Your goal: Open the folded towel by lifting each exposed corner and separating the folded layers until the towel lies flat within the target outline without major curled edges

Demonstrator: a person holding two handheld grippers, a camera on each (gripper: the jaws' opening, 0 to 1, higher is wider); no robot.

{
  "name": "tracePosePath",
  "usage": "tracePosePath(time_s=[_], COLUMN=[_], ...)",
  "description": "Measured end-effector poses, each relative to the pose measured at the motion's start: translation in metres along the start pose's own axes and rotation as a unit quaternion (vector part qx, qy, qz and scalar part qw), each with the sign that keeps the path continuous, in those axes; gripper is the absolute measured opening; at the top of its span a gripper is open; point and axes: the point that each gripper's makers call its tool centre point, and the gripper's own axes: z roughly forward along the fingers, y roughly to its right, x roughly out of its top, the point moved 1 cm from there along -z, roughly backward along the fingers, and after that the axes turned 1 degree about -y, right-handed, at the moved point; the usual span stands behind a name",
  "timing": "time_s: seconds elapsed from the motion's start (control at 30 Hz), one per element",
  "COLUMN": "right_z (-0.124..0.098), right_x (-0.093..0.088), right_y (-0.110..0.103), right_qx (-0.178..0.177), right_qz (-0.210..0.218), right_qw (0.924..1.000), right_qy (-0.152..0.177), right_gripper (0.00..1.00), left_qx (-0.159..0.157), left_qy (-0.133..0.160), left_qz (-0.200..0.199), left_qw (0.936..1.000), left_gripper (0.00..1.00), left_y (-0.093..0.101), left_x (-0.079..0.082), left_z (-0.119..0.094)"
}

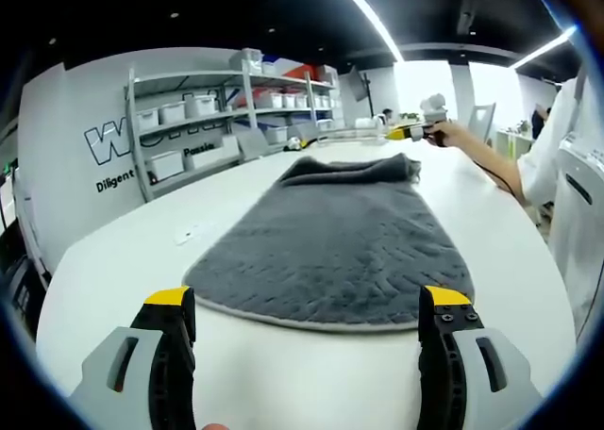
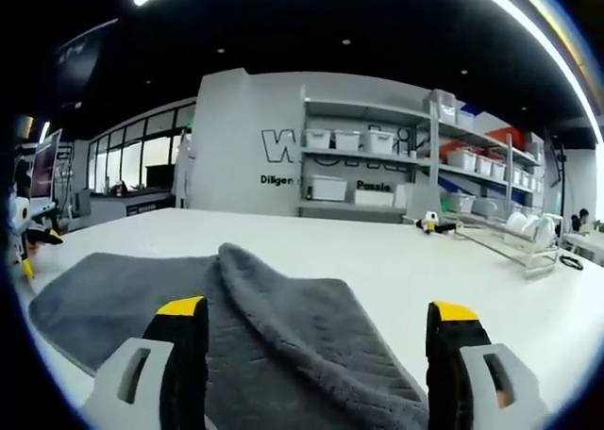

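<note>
White table (image 1: 113,270) carries the grey towel (image 1: 330,246), far end bunched. Left gripper (image 1: 307,307) hovers at its near edge, jaws wide, empty. Right gripper (image 2: 316,322) sits over the folded end, spread, holding nothing.

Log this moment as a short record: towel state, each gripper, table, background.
towel: dark grey textured towel, mostly spread on the table, far end bunched into a fold
left gripper: jaws wide apart, holding nothing, just short of the towel's near edge
right gripper: jaws apart, over the folded ridge, nothing clamped
table: white tabletop
background: grey shelving with white bins
</note>
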Motion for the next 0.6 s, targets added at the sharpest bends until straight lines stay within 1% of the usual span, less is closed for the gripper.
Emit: tracePosePath(time_s=[0.6], right_z=[0.0006], right_x=[-0.0008], right_y=[-0.0023], right_qx=[0.003], right_qz=[-0.001], right_qw=[1.0000], right_qy=[-0.002], right_gripper=[0.97], left_qx=[0.000], left_qy=[-0.003], left_qz=[-0.002], left_qw=[1.0000], left_gripper=[0.97], left_y=[-0.0006], left_x=[-0.0014], left_z=[0.0012])
